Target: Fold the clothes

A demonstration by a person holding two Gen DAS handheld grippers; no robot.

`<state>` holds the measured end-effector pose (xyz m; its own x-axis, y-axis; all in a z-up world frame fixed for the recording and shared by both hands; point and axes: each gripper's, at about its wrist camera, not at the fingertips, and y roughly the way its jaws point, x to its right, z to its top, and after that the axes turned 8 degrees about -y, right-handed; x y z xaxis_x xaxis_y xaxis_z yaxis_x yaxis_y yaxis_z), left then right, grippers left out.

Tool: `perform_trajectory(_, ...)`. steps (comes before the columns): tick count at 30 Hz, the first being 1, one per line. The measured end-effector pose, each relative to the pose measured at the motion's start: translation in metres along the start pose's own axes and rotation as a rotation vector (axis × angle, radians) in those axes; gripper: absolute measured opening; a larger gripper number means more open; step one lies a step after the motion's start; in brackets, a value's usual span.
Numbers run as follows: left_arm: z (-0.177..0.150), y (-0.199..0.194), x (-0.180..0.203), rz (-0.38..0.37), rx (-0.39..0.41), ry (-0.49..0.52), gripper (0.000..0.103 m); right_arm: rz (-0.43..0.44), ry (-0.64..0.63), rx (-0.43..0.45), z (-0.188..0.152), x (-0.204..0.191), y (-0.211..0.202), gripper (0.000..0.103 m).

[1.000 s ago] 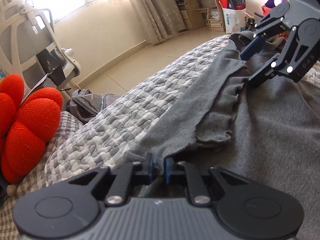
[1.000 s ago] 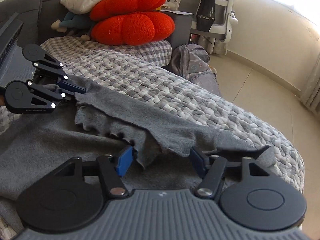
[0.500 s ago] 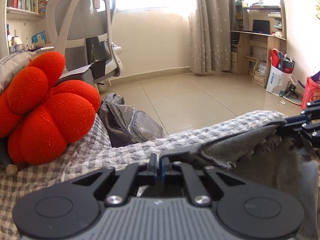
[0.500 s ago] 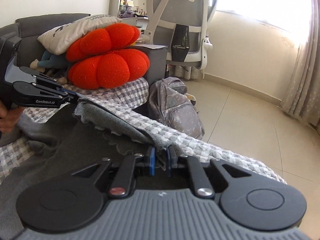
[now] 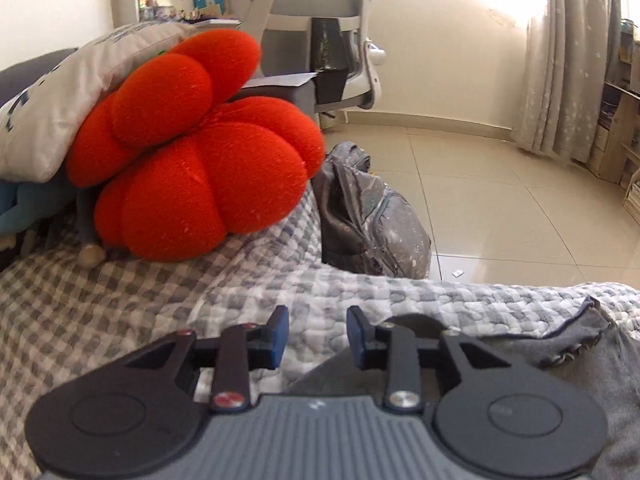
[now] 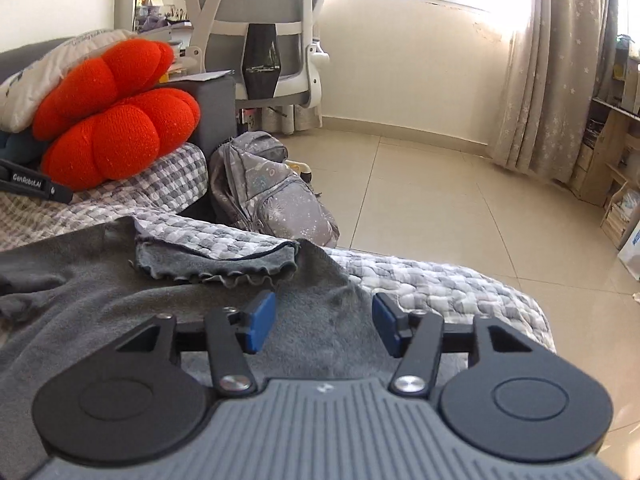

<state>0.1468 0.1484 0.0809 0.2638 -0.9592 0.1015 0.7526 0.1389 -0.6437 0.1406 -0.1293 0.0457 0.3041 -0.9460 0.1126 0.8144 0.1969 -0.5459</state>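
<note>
1. Left wrist view: the left claw (image 5: 317,336) hangs parted over the quilted bed cover (image 5: 460,300), its blue pads (image 5: 278,334) having just spread apart with nothing between them. The grey garment (image 5: 560,350) lies on the bed at lower right, its ruffled hem turned up toward the bed's edge. A red pumpkin cushion (image 5: 200,160) rests against a pale pillow (image 5: 60,92); a grey backpack (image 5: 372,220) stands on the tiled floor (image 5: 500,208).
2. Right wrist view: the right claw (image 6: 324,322) has just widened and grips nothing, the garment (image 6: 100,292) lying under its pads (image 6: 260,320). The cloth stretches from lower left toward the bed's edge, one ruffled flap (image 6: 216,266) folded back over it. The left claw's tip (image 6: 36,186) shows at far left, clear of the fabric. An office chair (image 6: 264,40) stands behind.
</note>
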Motion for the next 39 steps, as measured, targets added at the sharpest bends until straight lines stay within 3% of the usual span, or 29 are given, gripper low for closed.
perform_trajectory(3,-0.039,-0.056,-0.045,-0.121,-0.026,-0.085,0.035,0.09,0.055,-0.008,-0.025,0.01,-0.044,0.065)
perform_trajectory(6,-0.092,-0.106,-0.077,-0.193,-0.049,-0.123,0.044,0.153,0.106,-0.026,-0.057,0.012,-0.085,0.065)
perform_trajectory(11,-0.167,-0.138,-0.094,-0.225,-0.13,-0.128,0.044,0.221,0.156,-0.05,-0.095,-0.007,-0.117,0.065)
perform_trajectory(14,-0.19,-0.135,-0.09,-0.218,-0.156,-0.106,0.043,0.241,0.169,-0.059,-0.109,-0.018,-0.124,0.065)
perform_trajectory(22,-0.204,-0.142,-0.078,-0.194,-0.109,-0.042,0.042,0.231,0.263,-0.092,-0.133,-0.024,-0.137,0.065)
perform_trajectory(23,-0.206,-0.143,-0.076,-0.198,-0.106,-0.04,0.036,0.224,0.28,-0.086,-0.137,-0.025,-0.138,0.065)
perform_trajectory(24,-0.207,-0.143,-0.075,-0.212,-0.106,-0.045,0.012,0.217,0.297,-0.08,-0.14,-0.026,-0.139,0.061)
perform_trajectory(25,-0.209,-0.142,-0.075,-0.226,-0.109,-0.052,0.005,0.208,0.305,-0.074,-0.142,-0.029,-0.139,0.044)
perform_trajectory(26,-0.209,-0.142,-0.073,-0.231,-0.11,-0.058,0.005,0.186,0.302,-0.071,-0.142,-0.033,-0.138,0.033)
perform_trajectory(28,-0.207,-0.142,-0.071,-0.225,-0.106,-0.063,0.004,0.165,0.305,-0.068,-0.14,-0.036,-0.138,0.001)
perform_trajectory(31,-0.197,-0.146,-0.081,-0.237,-0.104,-0.107,0.004,0.182,0.319,-0.042,-0.134,-0.033,-0.149,0.001)
perform_trajectory(35,-0.174,-0.164,-0.107,-0.233,-0.033,-0.152,0.004,0.201,0.298,0.001,-0.126,-0.032,-0.182,0.001)
perform_trajectory(39,-0.159,-0.169,-0.128,-0.25,-0.035,-0.191,0.004,0.241,0.306,0.036,-0.127,-0.032,-0.217,0.001)
